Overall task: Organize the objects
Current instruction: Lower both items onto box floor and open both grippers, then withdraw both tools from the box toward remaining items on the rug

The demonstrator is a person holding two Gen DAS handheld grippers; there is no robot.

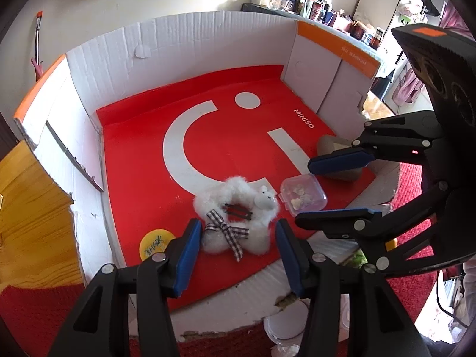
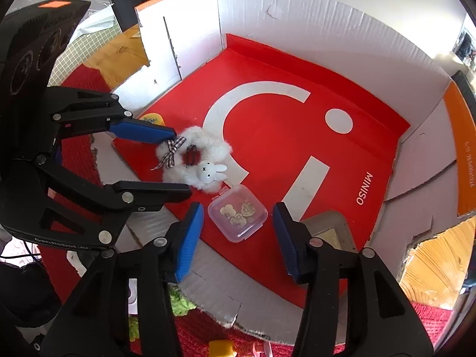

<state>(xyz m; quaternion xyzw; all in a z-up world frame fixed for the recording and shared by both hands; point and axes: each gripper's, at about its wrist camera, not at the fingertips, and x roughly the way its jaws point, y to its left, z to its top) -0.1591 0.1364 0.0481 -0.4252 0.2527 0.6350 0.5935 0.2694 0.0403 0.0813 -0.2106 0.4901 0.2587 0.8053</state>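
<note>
A fluffy white scrunchie with a checked bow and a small rabbit face lies on the red floor of the box. My left gripper stands open around it, a blue pad close to each side, neither pressing. In the right wrist view the same scrunchie shows between the left gripper's fingers. Just right of it sits a small clear plastic case holding flower-shaped trinkets. My right gripper is open on either side of the case, with gaps on both sides.
White cardboard box walls with orange rims enclose the red liner. A yellow round disc lies near the left pad. A tan grey object sits by the right pad. Red mat, white lids and green stuff lie outside the box's low front edge.
</note>
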